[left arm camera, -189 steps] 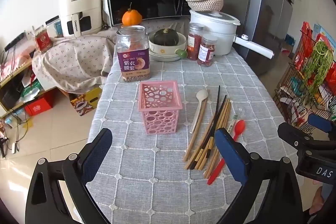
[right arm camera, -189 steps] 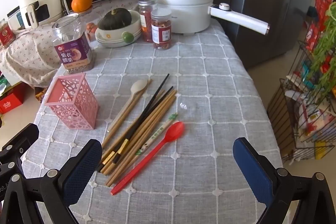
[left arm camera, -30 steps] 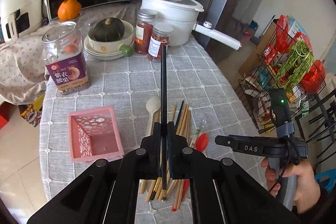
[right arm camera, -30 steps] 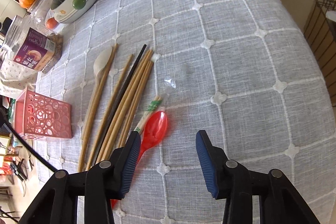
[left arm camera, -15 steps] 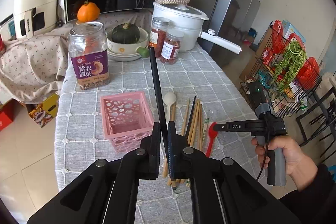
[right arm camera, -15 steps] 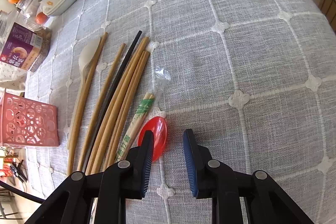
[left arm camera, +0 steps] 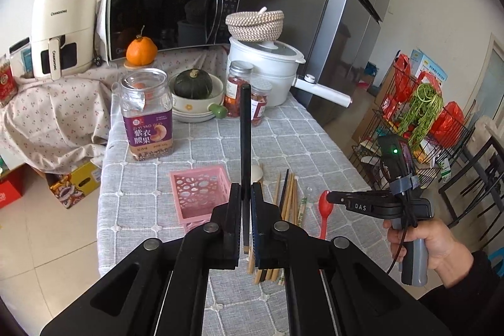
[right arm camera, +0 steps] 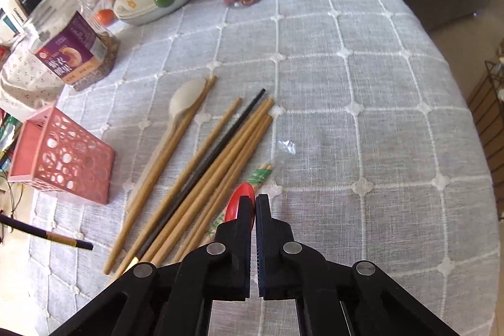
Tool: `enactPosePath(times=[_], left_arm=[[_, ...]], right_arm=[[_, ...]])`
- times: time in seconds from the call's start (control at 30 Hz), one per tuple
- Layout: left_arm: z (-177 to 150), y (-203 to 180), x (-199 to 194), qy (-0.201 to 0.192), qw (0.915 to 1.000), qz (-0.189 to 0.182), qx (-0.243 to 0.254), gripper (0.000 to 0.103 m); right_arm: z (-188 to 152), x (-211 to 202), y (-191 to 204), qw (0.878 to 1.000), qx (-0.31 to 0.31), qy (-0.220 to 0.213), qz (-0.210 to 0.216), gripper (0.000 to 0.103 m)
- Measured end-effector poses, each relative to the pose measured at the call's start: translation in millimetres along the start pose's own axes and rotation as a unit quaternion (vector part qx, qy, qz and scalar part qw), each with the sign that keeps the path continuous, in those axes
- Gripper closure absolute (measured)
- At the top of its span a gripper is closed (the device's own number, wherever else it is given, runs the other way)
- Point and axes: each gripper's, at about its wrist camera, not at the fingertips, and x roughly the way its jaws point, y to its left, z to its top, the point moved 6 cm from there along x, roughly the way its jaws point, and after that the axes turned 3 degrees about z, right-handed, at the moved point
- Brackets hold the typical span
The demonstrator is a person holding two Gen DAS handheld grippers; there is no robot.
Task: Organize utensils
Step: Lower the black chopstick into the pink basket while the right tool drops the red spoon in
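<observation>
My left gripper (left arm camera: 247, 189) is shut on a black chopstick (left arm camera: 245, 134), held upright above the table near the pink perforated basket (left arm camera: 199, 191). Its lower end shows in the right wrist view (right arm camera: 47, 233). My right gripper (right arm camera: 253, 200) is shut on the bowl of the red spoon (right arm camera: 237, 203), which also shows in the left wrist view (left arm camera: 323, 210). Wooden chopsticks (right arm camera: 220, 166), one black chopstick (right arm camera: 214, 159) and a beige spoon (right arm camera: 186, 98) lie in a bundle on the grey cloth. The basket (right arm camera: 60, 156) stands left of them.
At the table's far end stand a nut jar (left arm camera: 146, 115), a bowl with a green squash (left arm camera: 193, 92), two spice jars (left arm camera: 249, 95) and a white pot (left arm camera: 267, 68). A microwave (left arm camera: 170, 14) and fridge (left arm camera: 352, 21) are behind. A wire rack (left arm camera: 419, 122) stands right.
My left gripper has lifted and drawn back, the black chopstick now more upright. My right gripper has closed from slightly open onto the red spoon's bowl.
</observation>
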Motion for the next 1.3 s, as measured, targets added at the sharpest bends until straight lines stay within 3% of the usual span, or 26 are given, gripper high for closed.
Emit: enactPosePath(times=[0.2, 0.4, 0.5, 0.7, 0.9, 1.07, 1.3], left_arm=[[18, 5, -27, -0.052, 0.9986, 0.004, -0.011, 0.097], [39, 18, -49, -0.117, 0.9922, 0.040, -0.019, 0.097], [46, 28, -48, -0.132, 0.9896, 0.049, -0.031, 0.097], [49, 52, -11, -0.113, 0.9892, 0.070, -0.063, 0.097], [42, 78, 37, -0.065, 0.9901, 0.076, -0.098, 0.097], [37, 88, 77, -0.034, 0.9906, 0.087, -0.100, 0.097], [38, 92, 90, -0.024, 0.9886, 0.077, -0.127, 0.096]], right_arm=[[10, -47, 26, 0.997, -0.033, -0.073, -0.007, 0.102], [21, -92, 42, 0.989, -0.042, -0.145, -0.001, 0.103], [27, -112, 51, 0.982, -0.048, -0.180, 0.005, 0.103], [34, -119, 60, 0.977, -0.042, -0.207, 0.013, 0.102], [43, -118, 65, 0.973, -0.024, -0.227, 0.019, 0.102], [52, -113, 76, 0.971, -0.016, -0.235, 0.026, 0.102], [66, -115, 99, 0.961, -0.007, -0.274, 0.041, 0.102]])
